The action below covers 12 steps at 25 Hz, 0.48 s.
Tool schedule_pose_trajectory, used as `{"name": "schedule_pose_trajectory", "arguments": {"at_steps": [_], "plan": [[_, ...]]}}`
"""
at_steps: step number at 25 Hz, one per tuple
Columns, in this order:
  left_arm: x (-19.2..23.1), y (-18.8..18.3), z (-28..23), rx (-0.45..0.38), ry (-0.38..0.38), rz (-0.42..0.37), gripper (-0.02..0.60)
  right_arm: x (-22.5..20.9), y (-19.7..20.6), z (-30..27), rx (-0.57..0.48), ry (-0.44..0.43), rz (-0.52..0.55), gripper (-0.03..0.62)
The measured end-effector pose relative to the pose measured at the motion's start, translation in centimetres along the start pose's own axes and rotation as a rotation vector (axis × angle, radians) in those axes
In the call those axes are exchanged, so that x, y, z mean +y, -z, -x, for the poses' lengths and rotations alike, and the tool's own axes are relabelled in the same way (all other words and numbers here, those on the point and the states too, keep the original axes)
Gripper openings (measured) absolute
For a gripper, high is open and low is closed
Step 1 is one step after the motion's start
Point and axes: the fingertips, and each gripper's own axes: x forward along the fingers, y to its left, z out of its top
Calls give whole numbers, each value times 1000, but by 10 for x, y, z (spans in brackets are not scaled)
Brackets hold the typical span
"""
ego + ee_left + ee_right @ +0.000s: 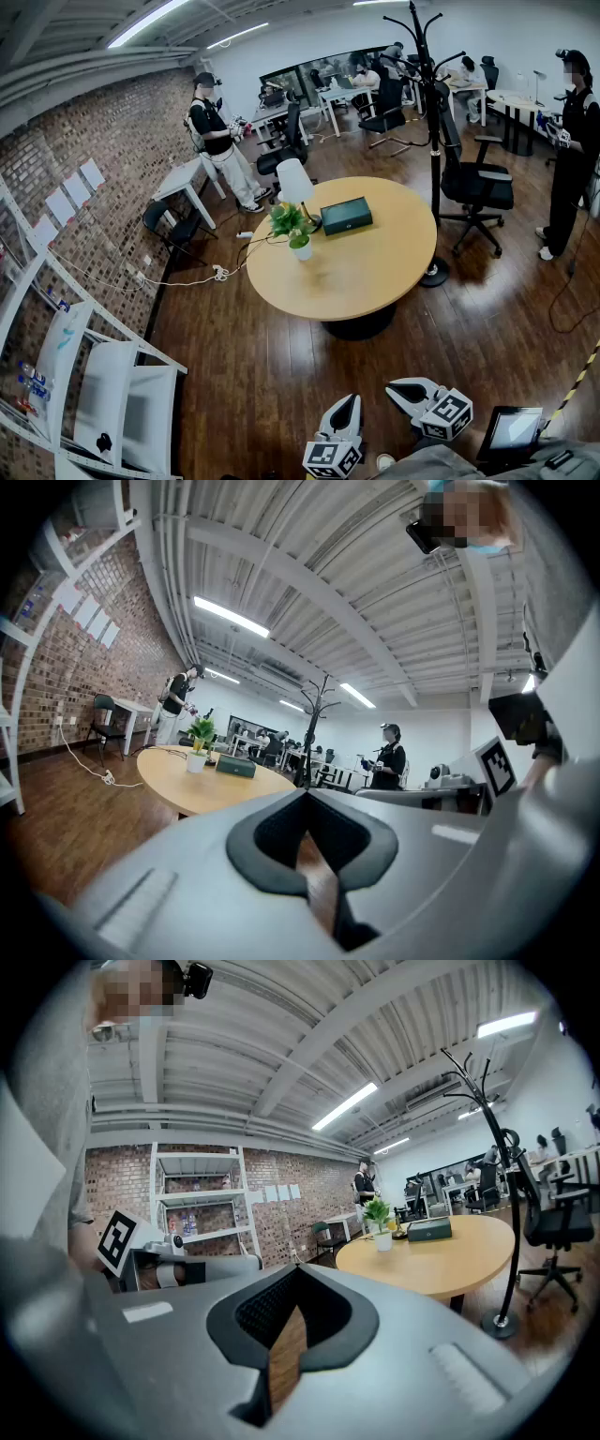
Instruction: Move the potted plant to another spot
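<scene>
1. A dark wooden floor [281, 375] is seen across an open office, which is bounded on the left by a brick wall [112, 141]. Desks and several people are seen at the far side.
2. A round wooden table [375, 267] is set in the middle of the room on a dark central base.
3. A white shelf unit [103, 394] is stood against the brick wall at the near left.
4. A black coat stand [434, 141] is placed just beside the table's right edge, and a black office chair [480, 187] is seen near it.
5. The left gripper [348, 401] and the right gripper [397, 385] are held side by side at the bottom of the head view, over the floor and well short of the table. Both pairs of jaws are seen pressed together, and nothing is gripped by either.
6. A dark green box [346, 215] is laid flat on the far part of the table top.
7. The potted plant [295, 230], green-leaved in a small white pot, is stood upright near the table's left edge, just left of the box. It is well apart from both grippers, ahead of them across the floor. In the left gripper view it is seen to the left of the jaws, and in the right gripper view to their right.
</scene>
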Motion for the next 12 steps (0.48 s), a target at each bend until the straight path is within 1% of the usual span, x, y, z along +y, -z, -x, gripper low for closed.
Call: {"name": "schedule_pose_trajectory", "arguments": {"at_steps": [7,12], "plan": [[33,-18,-15,-29,-14,-13,2,-13,-16,-32,-19,-1,24,3],[57,-29,-58,-40,-31,-31,2,-57,-30,-59,-39,-6,26,3]]}}
